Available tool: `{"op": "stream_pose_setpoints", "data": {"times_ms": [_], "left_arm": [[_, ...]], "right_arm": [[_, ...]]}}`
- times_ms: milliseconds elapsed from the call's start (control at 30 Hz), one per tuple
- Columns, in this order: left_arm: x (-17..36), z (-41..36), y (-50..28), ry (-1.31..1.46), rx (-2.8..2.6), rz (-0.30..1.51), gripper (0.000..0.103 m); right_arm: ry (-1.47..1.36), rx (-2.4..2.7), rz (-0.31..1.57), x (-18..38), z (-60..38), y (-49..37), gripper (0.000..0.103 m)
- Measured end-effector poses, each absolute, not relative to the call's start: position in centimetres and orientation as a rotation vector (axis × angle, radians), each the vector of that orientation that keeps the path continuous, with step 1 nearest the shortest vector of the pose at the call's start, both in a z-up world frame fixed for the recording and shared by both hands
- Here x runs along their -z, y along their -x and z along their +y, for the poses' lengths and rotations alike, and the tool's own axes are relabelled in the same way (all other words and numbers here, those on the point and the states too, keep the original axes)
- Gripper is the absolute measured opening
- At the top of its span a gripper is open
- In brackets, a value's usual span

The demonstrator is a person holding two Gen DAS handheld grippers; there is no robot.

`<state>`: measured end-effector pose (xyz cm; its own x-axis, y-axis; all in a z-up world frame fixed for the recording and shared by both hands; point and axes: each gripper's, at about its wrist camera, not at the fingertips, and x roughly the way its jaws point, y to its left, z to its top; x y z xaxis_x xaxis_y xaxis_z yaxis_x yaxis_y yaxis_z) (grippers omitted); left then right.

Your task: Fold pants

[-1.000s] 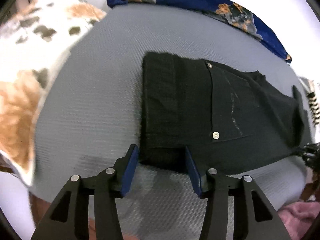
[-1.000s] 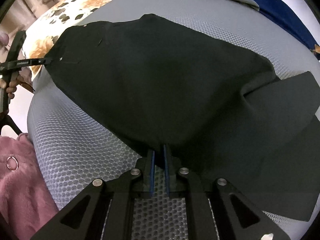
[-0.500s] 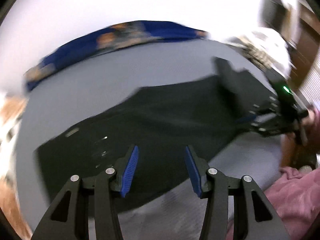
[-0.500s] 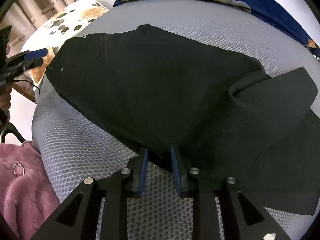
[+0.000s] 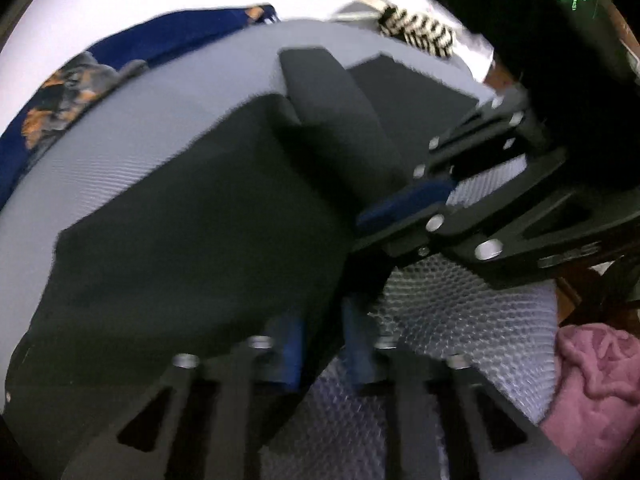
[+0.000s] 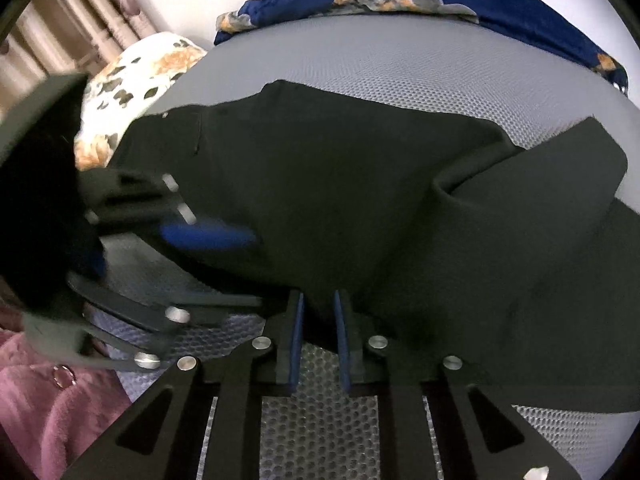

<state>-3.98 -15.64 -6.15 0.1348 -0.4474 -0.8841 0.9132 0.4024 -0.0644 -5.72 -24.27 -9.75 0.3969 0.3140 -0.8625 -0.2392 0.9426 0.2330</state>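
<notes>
The black pants (image 6: 360,184) lie spread on the grey bed (image 6: 400,68), one leg lapped over the other but not squared up. The right gripper (image 6: 318,340) sits at the near edge, fingers parted and holding nothing. The left gripper (image 5: 320,356) reaches the same edge just beside it, fingers apart, cloth between them. Most folding remains.

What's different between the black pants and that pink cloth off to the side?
The pants are black and smooth; the pink cloth is fuzzy. The pants lie spread over the grey mesh pad, while the pink cloth sits bunched at its edge. The pink cloth carries a metal ring; the pants show none. Both are soft fabric.
</notes>
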Motion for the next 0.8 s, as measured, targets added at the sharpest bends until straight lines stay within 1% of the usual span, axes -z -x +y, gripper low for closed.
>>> {"op": "stream_pose_setpoints", "data": {"times_ms": [67, 167, 300, 400, 567, 600, 633, 667, 700, 733, 800], "left_arm": [[6.8, -16.2, 4.5, -0.61, 1.062, 1.002, 0.007], [6.6, -16.0, 4.7, -0.584, 1.07, 0.996, 0.006], [6.2, -15.5, 4.1, -0.509, 1.073, 1.011, 0.006], [6.2, -15.3, 3.8, -0.468, 1.065, 1.028, 0.006], [6.1, -14.8, 3.7, -0.438, 1.053, 1.033, 0.006], [6.1, -14.8, 3.8, -0.433, 1.05, 1.035, 0.006], [6.1, -14.8, 3.8, -0.43, 1.047, 1.037, 0.006], [6.0, -14.9, 3.8, -0.429, 1.044, 1.038, 0.006], [6.0, -14.9, 3.8, -0.429, 1.04, 1.039, 0.006], [6.0, -14.9, 3.8, -0.43, 1.037, 1.038, 0.006], [6.0, -14.9, 4.0, -0.43, 1.033, 1.04, 0.006]], "right_arm": [[-0.11, -0.339, 1.114, 9.2, -25.0, 6.0, 0.019], [-0.16, -0.325, 1.074, 7.5, -26.9, 6.6, 0.019], [-0.233, -0.2, 1.018, 6.0, -31.6, 6.5, 0.025], [-0.381, -0.058, 0.994, 6.6, -37.1, 5.5, 0.025], [-0.622, 0.052, 0.962, 8.9, -42.9, 3.5, 0.026], [-0.679, 0.055, 0.947, 9.3, -43.7, 3.1, 0.028], [-0.731, 0.061, 0.929, 9.6, -44.5, 2.5, 0.035], [-0.769, 0.077, 0.91, 9.9, -45.1, 2.1, 0.04], [-0.792, 0.089, 0.895, 10.0, -45.4, 1.7, 0.05], [-0.818, 0.098, 0.879, 10.2, -45.9, 1.1, 0.052], [-0.856, 0.098, 0.865, 10.7, -46.3, 0.1, 0.052]]}}
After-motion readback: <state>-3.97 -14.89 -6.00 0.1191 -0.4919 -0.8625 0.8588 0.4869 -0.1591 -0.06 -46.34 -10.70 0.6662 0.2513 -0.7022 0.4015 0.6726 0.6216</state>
